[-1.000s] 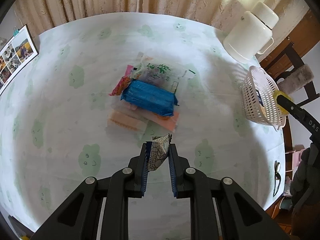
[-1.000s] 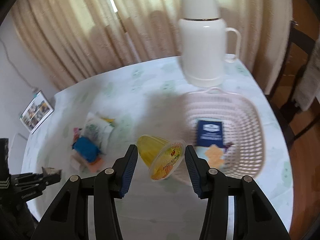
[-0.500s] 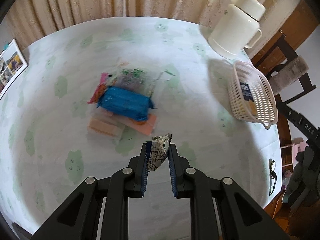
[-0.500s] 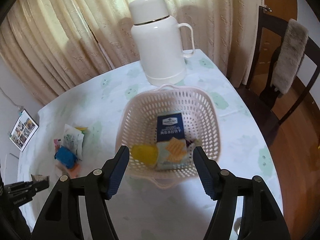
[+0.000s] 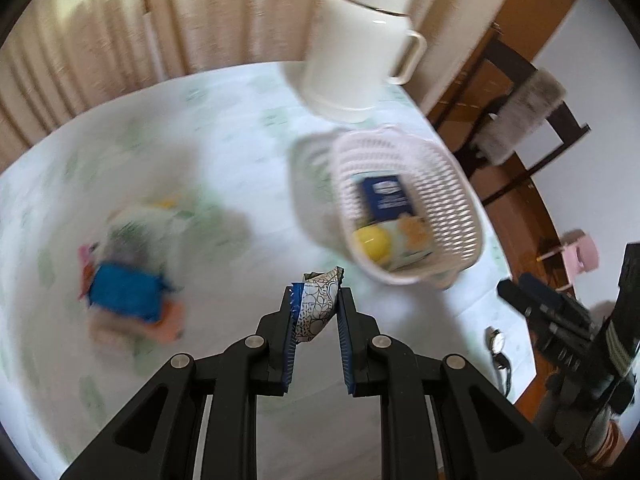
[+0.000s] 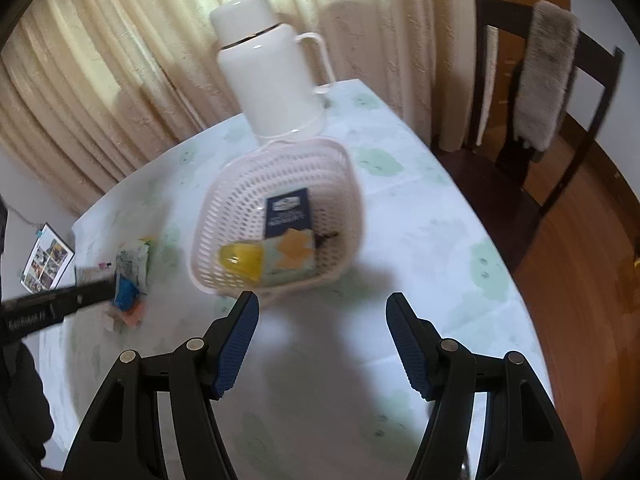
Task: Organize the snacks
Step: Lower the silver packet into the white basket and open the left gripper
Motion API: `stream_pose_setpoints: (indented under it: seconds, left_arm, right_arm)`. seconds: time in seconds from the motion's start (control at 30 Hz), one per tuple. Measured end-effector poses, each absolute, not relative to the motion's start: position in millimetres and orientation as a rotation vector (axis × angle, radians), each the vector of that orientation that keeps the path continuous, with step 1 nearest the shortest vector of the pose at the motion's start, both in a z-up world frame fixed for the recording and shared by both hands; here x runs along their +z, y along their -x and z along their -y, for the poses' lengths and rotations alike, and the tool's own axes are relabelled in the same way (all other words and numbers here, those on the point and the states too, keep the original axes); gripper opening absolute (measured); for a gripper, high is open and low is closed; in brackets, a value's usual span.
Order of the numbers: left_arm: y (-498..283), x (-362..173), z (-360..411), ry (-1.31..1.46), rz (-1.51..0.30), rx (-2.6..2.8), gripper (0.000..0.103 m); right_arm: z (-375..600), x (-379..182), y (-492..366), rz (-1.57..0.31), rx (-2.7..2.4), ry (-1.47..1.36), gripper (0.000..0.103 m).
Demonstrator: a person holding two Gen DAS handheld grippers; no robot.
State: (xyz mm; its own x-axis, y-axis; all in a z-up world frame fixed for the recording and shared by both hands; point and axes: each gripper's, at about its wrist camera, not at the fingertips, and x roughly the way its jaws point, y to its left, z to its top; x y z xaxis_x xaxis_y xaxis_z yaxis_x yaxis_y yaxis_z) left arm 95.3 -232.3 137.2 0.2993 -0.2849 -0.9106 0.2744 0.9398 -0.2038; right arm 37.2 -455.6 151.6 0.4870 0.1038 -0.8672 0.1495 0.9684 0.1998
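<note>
From the left wrist view, my left gripper [image 5: 317, 312] is clenched on a small patterned snack packet [image 5: 318, 304], held off the table [image 5: 240, 152] with the pink basket [image 5: 460, 184] just ahead and to the right. The basket already holds a blue box [image 5: 386, 196] and a yellow jelly cup [image 5: 374, 242]; the loose snack pile [image 5: 128, 280] lies well apart on the left, blurred. I judge this the carry step: the packet needs to come over the rim before I let go. From the right wrist view, my right gripper [image 6: 322, 340] stands released and empty, short of the basket [image 6: 280, 160], with the white flask [image 6: 272, 76] behind it. Its next job, I reckon, is back to the pile [image 6: 130, 280] for another snack.
</note>
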Motion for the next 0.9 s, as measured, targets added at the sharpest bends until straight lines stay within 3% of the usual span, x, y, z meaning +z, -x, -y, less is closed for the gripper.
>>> stream_pose_setpoints:
  seconds: [0.27, 0.33, 0.4, 0.43, 0.9]
  left_arm:
    - [-116, 137, 295, -0.06, -1.198, -0.447, 0.017]
    - [-119, 136, 306, -0.065, -1.2, -0.449, 0.026]
    - [-126, 135, 313, -0.046, -1.215, -0.447, 0.058]
    - [-127, 136, 314, -0.031, -1.21, -0.441, 0.06]
    - [-124, 129, 273, 0.004, -1.239, -0.329, 0.06]
  right_arm:
    - [490, 150, -15, -1.069, -0.078, -0.307, 0.067]
    - [497, 149, -11, -1.071, -0.086, -0.315, 0.067]
    - [502, 147, -8, -1.074, -0.093, -0.323, 0.067]
    - [505, 146, -6, -1.076, -0.097, -0.327, 0.067]
    - [490, 142, -15, -1.086, -0.036, -0.324, 0.067]
